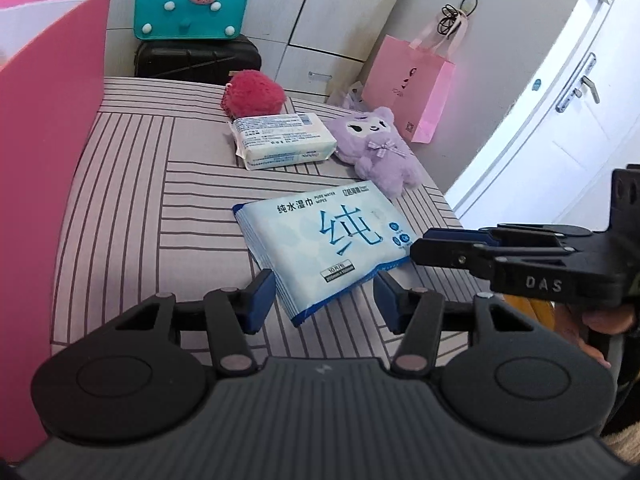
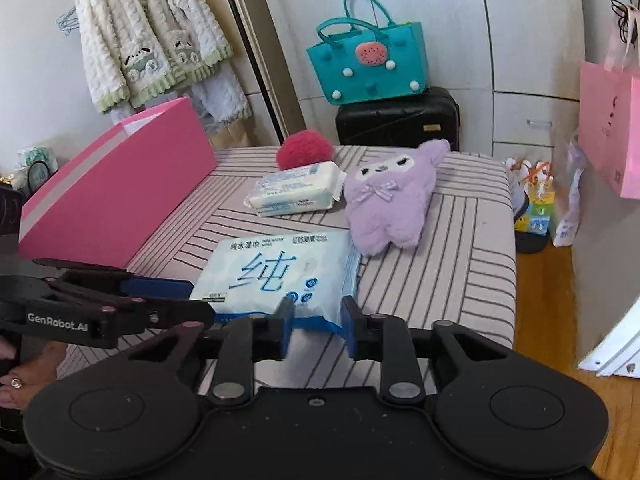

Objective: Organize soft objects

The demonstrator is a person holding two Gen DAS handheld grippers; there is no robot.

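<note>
A light blue wet-wipes pack (image 1: 320,240) lies on the striped bed (image 1: 120,200). My left gripper (image 1: 324,300) is open, its blue pads either side of the pack's near corner. My right gripper (image 2: 316,326) is open, with the pack's near edge (image 2: 280,276) between its pads; it shows from the side in the left wrist view (image 1: 416,246), touching the pack's right corner. Behind lie a white wipes pack (image 1: 282,140), a purple plush (image 1: 380,148) and a red fluffy plush (image 1: 254,94).
A pink box (image 1: 48,140) stands along the bed's left side. A teal bag (image 1: 192,4) sits on a black suitcase (image 1: 196,60) behind the bed. A pink paper bag (image 1: 408,84) hangs by the wardrobe. The bed's right edge drops to wooden floor (image 2: 548,300).
</note>
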